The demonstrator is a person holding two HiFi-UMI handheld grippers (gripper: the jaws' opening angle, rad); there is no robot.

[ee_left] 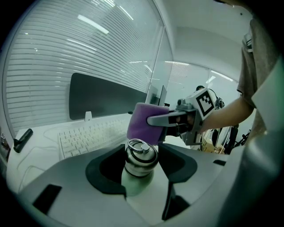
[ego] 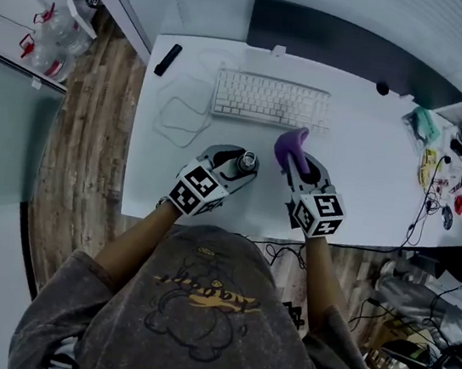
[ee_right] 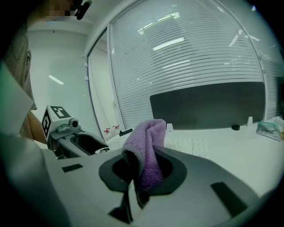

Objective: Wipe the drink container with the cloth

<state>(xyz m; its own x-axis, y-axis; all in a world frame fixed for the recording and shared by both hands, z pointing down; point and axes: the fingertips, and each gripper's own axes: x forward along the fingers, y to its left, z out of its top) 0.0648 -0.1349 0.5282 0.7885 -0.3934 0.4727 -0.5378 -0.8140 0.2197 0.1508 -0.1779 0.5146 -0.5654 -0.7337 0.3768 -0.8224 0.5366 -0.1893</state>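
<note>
A small pale-green drink bottle [ee_left: 138, 175] with a steel ring cap [ee_left: 141, 154] stands upright between the jaws of my left gripper [ee_left: 141, 170], which is shut on its body. From the head view the bottle [ego: 244, 163] sits in the left gripper [ego: 236, 165] near the desk's front edge. My right gripper [ego: 300, 166] is shut on a folded purple cloth [ego: 289, 145], which sticks up past its jaws. In the right gripper view the cloth [ee_right: 146, 155] hangs between the jaws [ee_right: 143, 170]. Seen from the left gripper view, the cloth [ee_left: 144, 124] hovers just behind and right of the cap, apart from it.
A white keyboard [ego: 269, 100] lies behind both grippers, with a dark monitor [ego: 346, 46] beyond it. A white cable [ego: 182, 112] loops at the left and a black remote [ego: 167, 59] lies at the desk's back left. Small clutter [ego: 444, 168] sits at the right end.
</note>
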